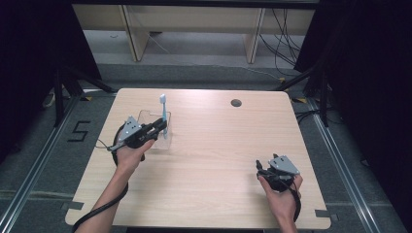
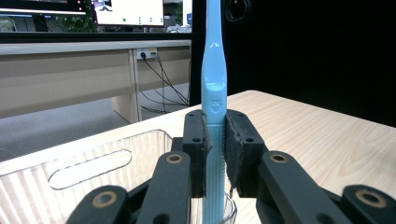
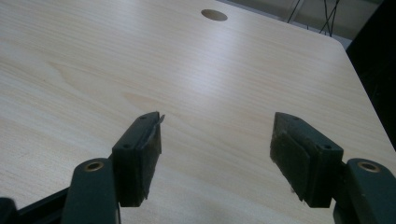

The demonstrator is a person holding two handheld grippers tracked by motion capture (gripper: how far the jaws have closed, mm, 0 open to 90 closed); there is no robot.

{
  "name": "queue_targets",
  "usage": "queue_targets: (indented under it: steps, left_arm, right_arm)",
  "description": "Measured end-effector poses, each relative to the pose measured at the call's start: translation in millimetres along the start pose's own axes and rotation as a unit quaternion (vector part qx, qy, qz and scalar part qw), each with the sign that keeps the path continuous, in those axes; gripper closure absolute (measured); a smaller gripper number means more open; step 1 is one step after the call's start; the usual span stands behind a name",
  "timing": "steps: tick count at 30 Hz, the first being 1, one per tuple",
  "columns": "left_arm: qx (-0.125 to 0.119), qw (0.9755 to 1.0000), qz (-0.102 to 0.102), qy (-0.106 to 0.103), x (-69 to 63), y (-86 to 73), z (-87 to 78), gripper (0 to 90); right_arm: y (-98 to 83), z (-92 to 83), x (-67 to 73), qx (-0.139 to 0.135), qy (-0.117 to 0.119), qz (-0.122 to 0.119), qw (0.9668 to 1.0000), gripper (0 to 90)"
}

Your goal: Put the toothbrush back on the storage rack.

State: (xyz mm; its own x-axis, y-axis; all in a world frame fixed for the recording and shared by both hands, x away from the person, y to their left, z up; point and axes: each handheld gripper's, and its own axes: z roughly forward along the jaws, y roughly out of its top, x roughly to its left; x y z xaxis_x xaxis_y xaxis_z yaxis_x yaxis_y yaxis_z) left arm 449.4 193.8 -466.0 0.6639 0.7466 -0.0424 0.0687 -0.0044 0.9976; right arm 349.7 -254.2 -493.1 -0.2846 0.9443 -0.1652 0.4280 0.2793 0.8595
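- The toothbrush [image 2: 214, 84] is slim, pale blue smooth plastic, standing upright, clamped at its handle by the left gripper [image 1: 163, 125] fingers [image 2: 195, 140] above a clear ribbed plastic tray [image 1: 145, 116] at the desk's [image 1: 218, 145] left.
- Its lower end dips toward a small clear cup [image 2: 229, 210] – contact unclear.
- The right gripper [image 3: 217, 154] rests apart – fingers spread, empty, over pale wood-grain with a round hole [image 1: 236, 103].

Lab recording bay, black curtains [image 1: 29, 58], floor rails [image 1: 34, 160], monitors [image 2: 128, 11], cables [image 1: 284, 43]

obstacle: clear tray [image 1: 145, 116] under left claw [image 1: 163, 125] | open tabletop [image 1: 218, 145] elsewhere
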Motion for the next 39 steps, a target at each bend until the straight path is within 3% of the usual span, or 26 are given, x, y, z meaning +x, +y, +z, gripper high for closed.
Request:
queue_targets:
  steps: [1,5,28,32,33,34,39]
  left_arm:
    - [-0.007,1.0000,-0.001,-0.004,0.6,-1.0,1.0,78.3]
    - [0.010,0.9999,0.002,0.002,1.2,-1.6,-2.2,78.3]
    - [0.032,0.9995,0.005,-0.005,3.6,-11.6,-2.0,78.2]
    - [0.028,0.9996,0.004,-0.008,4.5,-12.9,-1.4,78.2]
    - [0.028,0.9996,0.005,-0.009,4.8,-13.4,-1.2,78.2]
    - [0.036,0.9993,0.006,-0.005,4.6,-13.0,-2.4,78.2]
    - [0.040,0.9992,0.004,-0.007,5.3,-14.4,-1.9,78.2]
  right_arm:
    - [0.0,0.0,0.1,0.000,0.000,0.000,1.0000,34.6]
    - [-0.1,0.3,0.2,0.000,0.000,-0.001,1.0000,34.6]
    - [0.0,0.7,1.2,0.002,0.003,-0.001,1.0000,34.5]
    - [0.5,0.6,1.8,0.002,0.001,-0.008,1.0000,34.5]
    - [0.8,0.4,0.6,-0.003,-0.007,-0.020,0.9998,34.5]
    - [0.4,0.7,2.1,0.002,0.001,-0.006,1.0000,34.5]
    - [0.2,-0.4,2.9,0.004,-0.006,-0.003,1.0000,34.5]
